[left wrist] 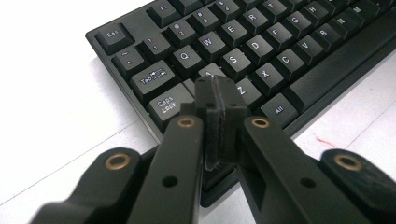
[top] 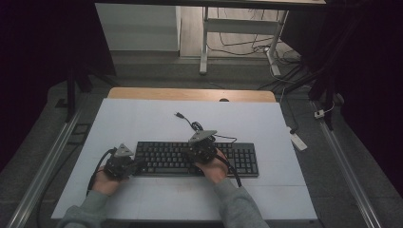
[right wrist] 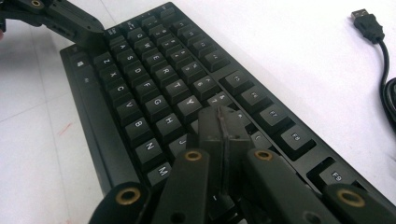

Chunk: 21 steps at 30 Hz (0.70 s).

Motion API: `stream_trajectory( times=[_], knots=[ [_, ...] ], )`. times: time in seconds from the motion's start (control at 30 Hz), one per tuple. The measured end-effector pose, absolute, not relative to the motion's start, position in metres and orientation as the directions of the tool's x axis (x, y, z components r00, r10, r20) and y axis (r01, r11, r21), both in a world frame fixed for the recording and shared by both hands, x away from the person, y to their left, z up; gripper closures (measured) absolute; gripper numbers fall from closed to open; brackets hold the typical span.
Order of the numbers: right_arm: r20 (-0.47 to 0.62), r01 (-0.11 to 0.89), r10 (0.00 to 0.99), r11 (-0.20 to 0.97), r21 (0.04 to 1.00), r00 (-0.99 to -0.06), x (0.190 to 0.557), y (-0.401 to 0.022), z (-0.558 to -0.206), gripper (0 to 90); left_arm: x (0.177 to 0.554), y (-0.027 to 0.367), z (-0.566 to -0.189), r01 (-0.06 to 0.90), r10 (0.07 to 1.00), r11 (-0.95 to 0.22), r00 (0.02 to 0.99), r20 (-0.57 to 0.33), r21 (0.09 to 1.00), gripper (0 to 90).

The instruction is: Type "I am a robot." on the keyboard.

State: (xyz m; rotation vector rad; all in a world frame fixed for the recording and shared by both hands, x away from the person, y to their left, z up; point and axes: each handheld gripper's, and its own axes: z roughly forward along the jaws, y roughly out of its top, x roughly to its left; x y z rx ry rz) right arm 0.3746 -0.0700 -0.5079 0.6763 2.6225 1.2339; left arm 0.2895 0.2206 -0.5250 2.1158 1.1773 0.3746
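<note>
A black keyboard [top: 197,159] lies across the middle of the white table top [top: 142,118]. My left gripper [top: 140,164] is at the keyboard's left end. Its jaws are shut with nothing between them, and the tips [left wrist: 219,91] sit low over the A key beside Caps Lock [left wrist: 166,105]. My right gripper [top: 191,152] hangs over the middle of the keyboard, also shut on nothing. Its tips [right wrist: 223,122] are just above the keys near J and U on the keyboard [right wrist: 154,93]. I cannot tell whether either gripper touches a key. The left gripper's arm [right wrist: 70,21] shows at the far end.
The keyboard's black cable [top: 197,127] curls behind it and ends in a loose USB plug [top: 179,115], seen close as the USB plug [right wrist: 369,21]. A wooden strip [top: 190,94] edges the far side. Metal rails [top: 47,161] flank the table.
</note>
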Motion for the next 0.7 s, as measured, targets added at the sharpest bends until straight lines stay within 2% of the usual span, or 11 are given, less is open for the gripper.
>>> stream_trajectory(
  times=[0.7],
  knots=[
    [0.036,0.354,0.493,0.570,0.742,-0.869,0.3802,-0.0619,-0.5152,89.3,0.2883,0.2204,-0.5263,0.632,0.829,-0.370,0.555,-0.065,0.681,88.6]
  ],
)
